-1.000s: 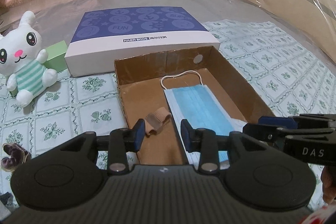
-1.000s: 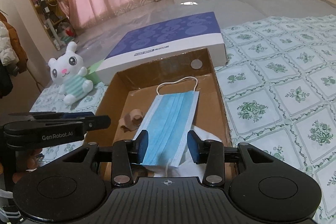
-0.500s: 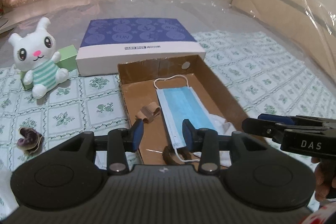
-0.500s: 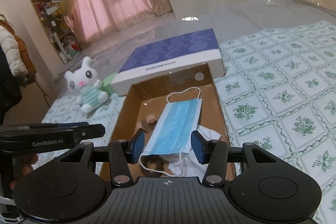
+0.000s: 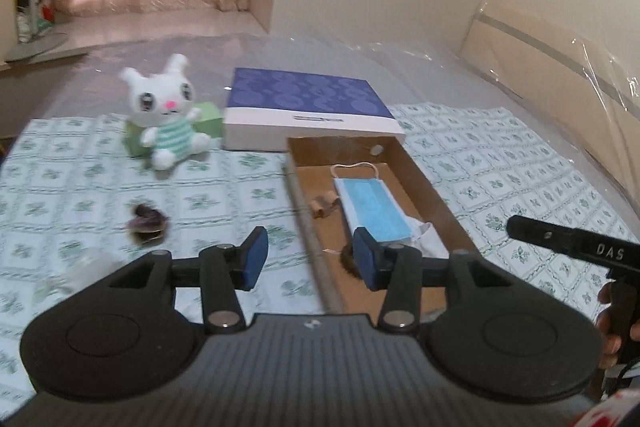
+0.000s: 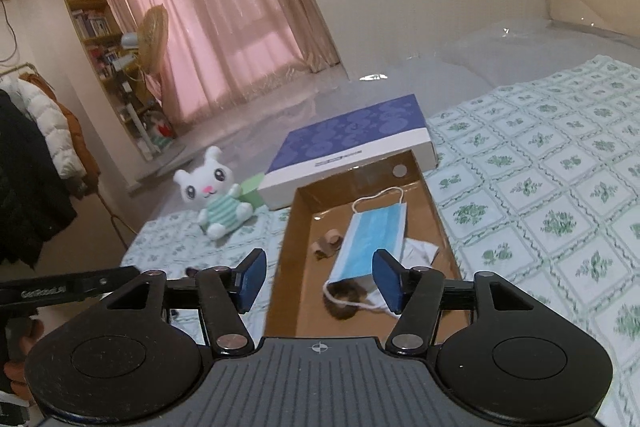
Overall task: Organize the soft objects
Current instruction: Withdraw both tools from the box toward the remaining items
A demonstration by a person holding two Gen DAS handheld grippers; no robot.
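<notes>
The blue pleated face mask point(image 6: 370, 241), a small beige band point(image 6: 329, 239) and a dark fuzzy item point(image 6: 343, 301) lie already in the open brown cardboard box point(image 6: 434, 211) on the bed, while the white plush rabbit point(image 5: 166, 119) and a dark scrunchie point(image 5: 146, 225) wait outside on the green-patterned cloth point(image 5: 72, 187), and both the left gripper point(image 5: 307, 259) and right gripper point(image 6: 320, 281) have fingers opening, holding nothing.

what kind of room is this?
Likely a bedroom at home: a bed with a green-patterned sheet, coats hanging at the left, a bookshelf beside pink curtains.

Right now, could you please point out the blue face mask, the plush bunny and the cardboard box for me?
blue face mask point(image 6: 370, 237), right wrist view, middle of the pleated panel.
plush bunny point(image 5: 170, 135), left wrist view, striped belly.
cardboard box point(image 6: 434, 211), right wrist view, right-hand wall.
</notes>
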